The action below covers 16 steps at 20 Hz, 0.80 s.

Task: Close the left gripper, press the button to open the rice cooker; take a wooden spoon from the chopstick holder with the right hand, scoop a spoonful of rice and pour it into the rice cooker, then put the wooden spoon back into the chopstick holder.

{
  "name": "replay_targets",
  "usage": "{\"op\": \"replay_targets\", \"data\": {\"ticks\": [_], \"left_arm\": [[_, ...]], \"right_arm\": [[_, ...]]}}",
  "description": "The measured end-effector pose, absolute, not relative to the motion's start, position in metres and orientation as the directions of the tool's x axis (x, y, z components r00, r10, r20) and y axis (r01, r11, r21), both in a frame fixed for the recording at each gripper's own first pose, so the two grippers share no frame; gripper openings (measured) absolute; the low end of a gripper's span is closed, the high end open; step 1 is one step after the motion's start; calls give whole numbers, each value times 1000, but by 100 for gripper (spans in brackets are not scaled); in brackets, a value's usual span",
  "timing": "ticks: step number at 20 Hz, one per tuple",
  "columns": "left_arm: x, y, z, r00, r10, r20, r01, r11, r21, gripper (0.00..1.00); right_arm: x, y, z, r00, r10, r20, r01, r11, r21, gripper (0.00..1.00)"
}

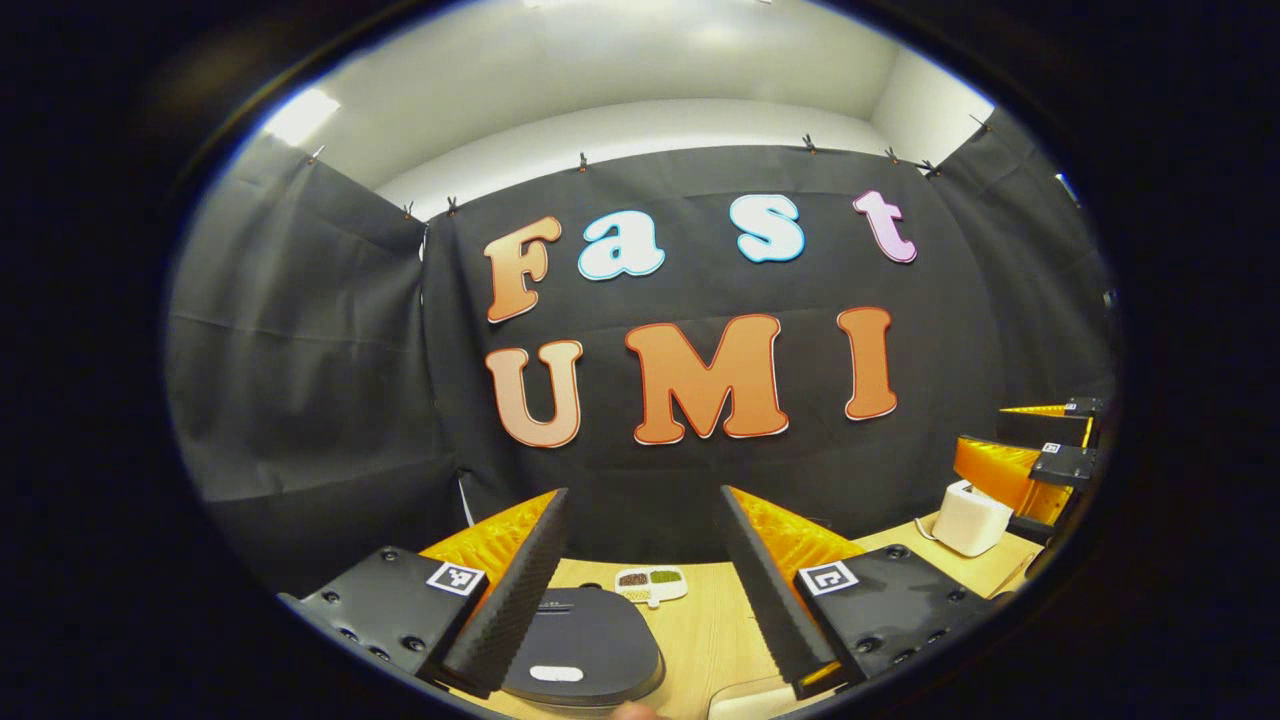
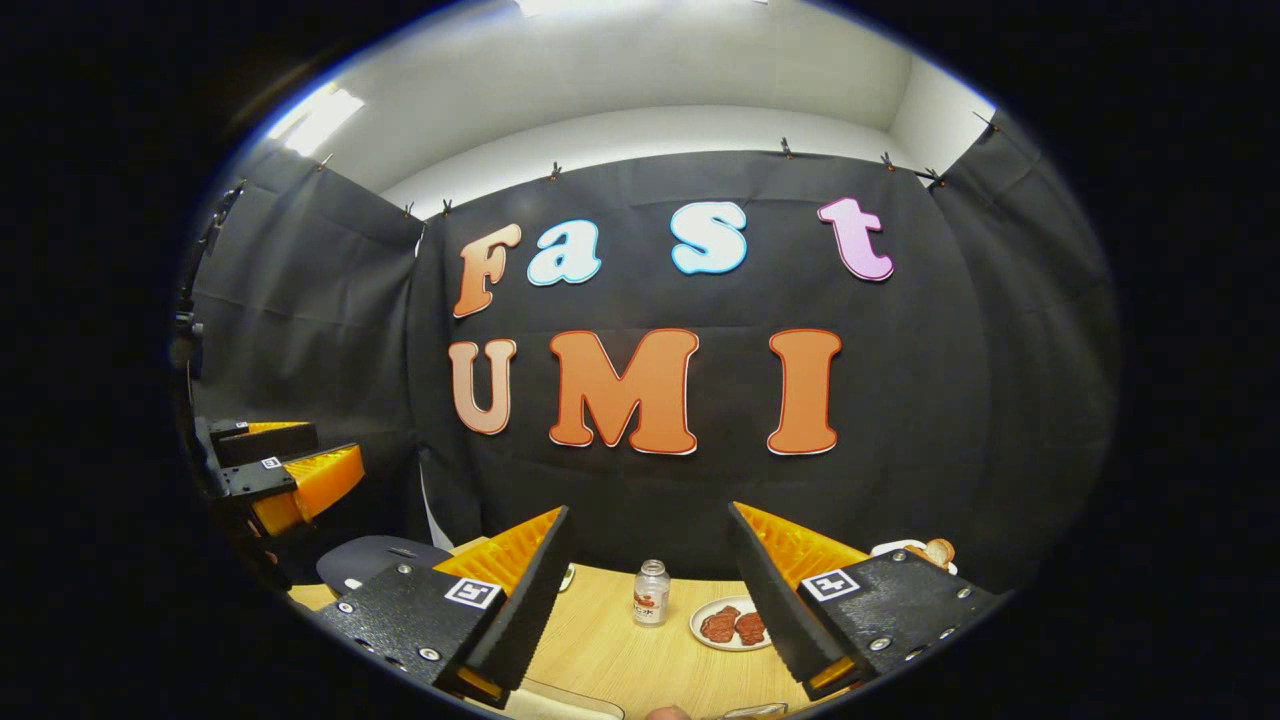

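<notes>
Dark grey plastic marks the rice cooker, which sits on the wooden table directly below and between my left gripper fingers; its lid is down and a pale oval button shows on the near edge. My left jaws stand wide apart with nothing between them. My right gripper is likewise spread and empty, hovering above the table near a small jar and a plate of food. I cannot pick out the chopstick holder or the wooden spoon from here.

Procedure for the step in hand, as I judge it: bring the left fingers fully together first, so that they form one blunt tip. Centre that tip over the oval button, descend squarely, and press straight down. An off-centre push risks sliding off the smooth lid. Keep the right gripper clear of the lid's swing.
</notes>
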<state>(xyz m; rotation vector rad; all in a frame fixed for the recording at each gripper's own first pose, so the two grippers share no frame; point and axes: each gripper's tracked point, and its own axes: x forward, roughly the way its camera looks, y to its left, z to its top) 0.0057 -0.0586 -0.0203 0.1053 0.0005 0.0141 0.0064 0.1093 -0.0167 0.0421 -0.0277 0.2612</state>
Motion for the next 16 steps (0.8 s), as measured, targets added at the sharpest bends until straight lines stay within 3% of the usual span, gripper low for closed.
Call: {"op": "replay_targets", "data": {"ticks": [16], "left_arm": [[-19, -30, -12, 996, 74, 41, -76, 996, 53, 100]], "right_arm": [[8, 154, 2, 937, 340, 78, -344, 938, 41, 94]]}}
